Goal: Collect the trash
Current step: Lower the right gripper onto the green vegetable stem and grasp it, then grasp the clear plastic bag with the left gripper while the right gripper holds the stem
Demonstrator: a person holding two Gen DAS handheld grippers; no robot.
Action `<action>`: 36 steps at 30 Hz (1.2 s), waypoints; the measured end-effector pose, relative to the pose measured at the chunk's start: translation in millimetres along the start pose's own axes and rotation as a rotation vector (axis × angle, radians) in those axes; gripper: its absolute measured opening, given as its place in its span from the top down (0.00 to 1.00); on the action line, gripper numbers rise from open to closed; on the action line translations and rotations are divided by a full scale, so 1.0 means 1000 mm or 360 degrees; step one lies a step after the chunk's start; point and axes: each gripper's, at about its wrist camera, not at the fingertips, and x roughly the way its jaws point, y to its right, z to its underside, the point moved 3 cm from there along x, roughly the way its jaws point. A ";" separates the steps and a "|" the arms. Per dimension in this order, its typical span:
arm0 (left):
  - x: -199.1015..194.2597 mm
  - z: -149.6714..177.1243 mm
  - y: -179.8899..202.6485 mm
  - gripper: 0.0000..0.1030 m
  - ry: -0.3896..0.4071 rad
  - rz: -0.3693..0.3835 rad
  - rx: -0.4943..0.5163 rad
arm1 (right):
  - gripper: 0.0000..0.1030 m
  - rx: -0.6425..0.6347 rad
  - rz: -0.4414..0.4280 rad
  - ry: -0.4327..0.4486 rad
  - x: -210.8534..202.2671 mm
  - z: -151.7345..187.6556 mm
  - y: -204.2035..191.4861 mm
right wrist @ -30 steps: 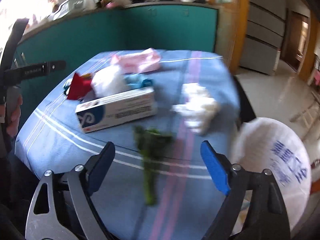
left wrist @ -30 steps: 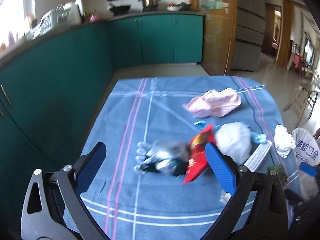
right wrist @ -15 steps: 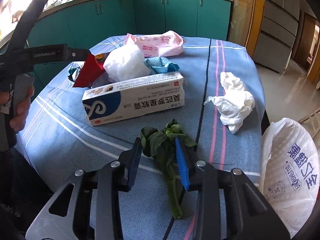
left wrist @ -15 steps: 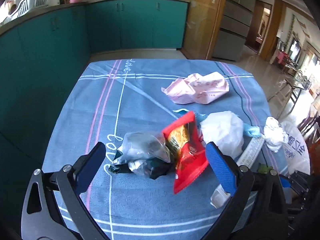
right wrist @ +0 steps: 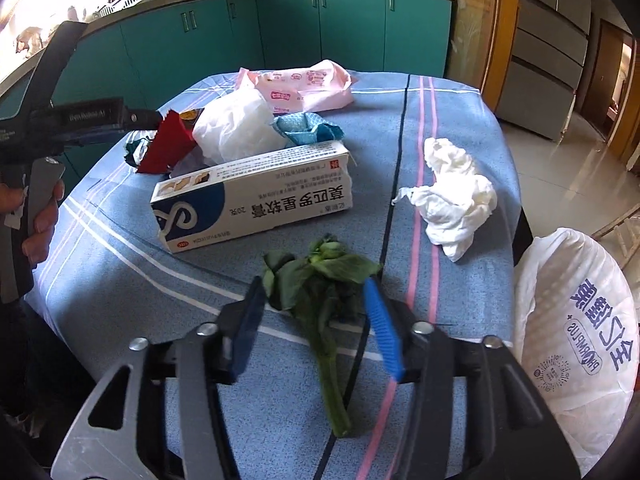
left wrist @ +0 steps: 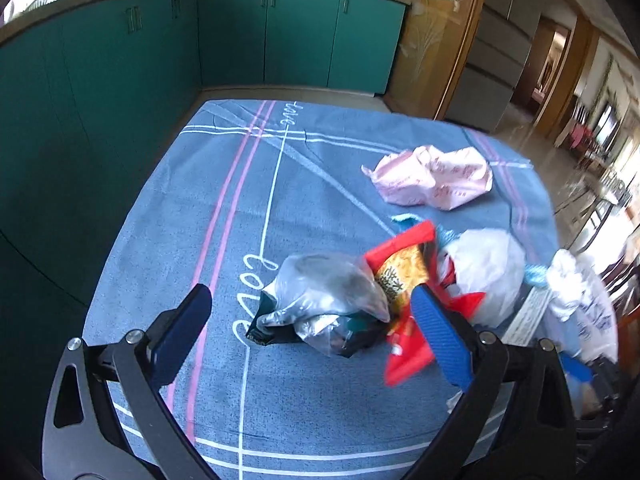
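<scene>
Evidently the pick-up step was in hand: right gripper (right wrist: 316, 320) jaws, just reopened halfway, straddled the leafy stalk (right wrist: 320, 292) on the bench w/o pinching it. Left gripper (left wrist: 308, 332) was held wide open, empty, over the clear bag (left wrist: 324, 292). Next: re-close on stalk, carry to white sack (right wrist: 576, 332).

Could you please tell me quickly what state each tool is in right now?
Left tool: open, holding nothing.
Right tool: open, just reopened around the greens, not gripping.
</scene>
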 end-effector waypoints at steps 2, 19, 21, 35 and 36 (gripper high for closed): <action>0.004 0.003 0.002 0.06 -0.0015 -0.0004 0.0011 | 0.34 0.0005 0.0021 0.0008 0.000 0.000 0.002; -0.049 0.018 0.015 0.35 0.0084 -0.0056 0.0174 | 0.32 -0.0007 0.0039 0.0013 0.005 -0.009 -0.003; -0.064 0.021 0.018 0.35 0.0111 -0.0052 0.0193 | 0.32 0.0005 0.0040 0.0012 0.009 -0.014 -0.003; -0.096 0.059 0.045 0.35 0.0110 -0.0108 0.0407 | 0.56 -0.0022 0.0036 0.0007 0.013 -0.013 -0.013; -0.095 0.061 0.045 0.35 0.0106 -0.0109 0.0408 | 0.64 -0.0024 0.0035 0.0008 0.013 -0.012 -0.012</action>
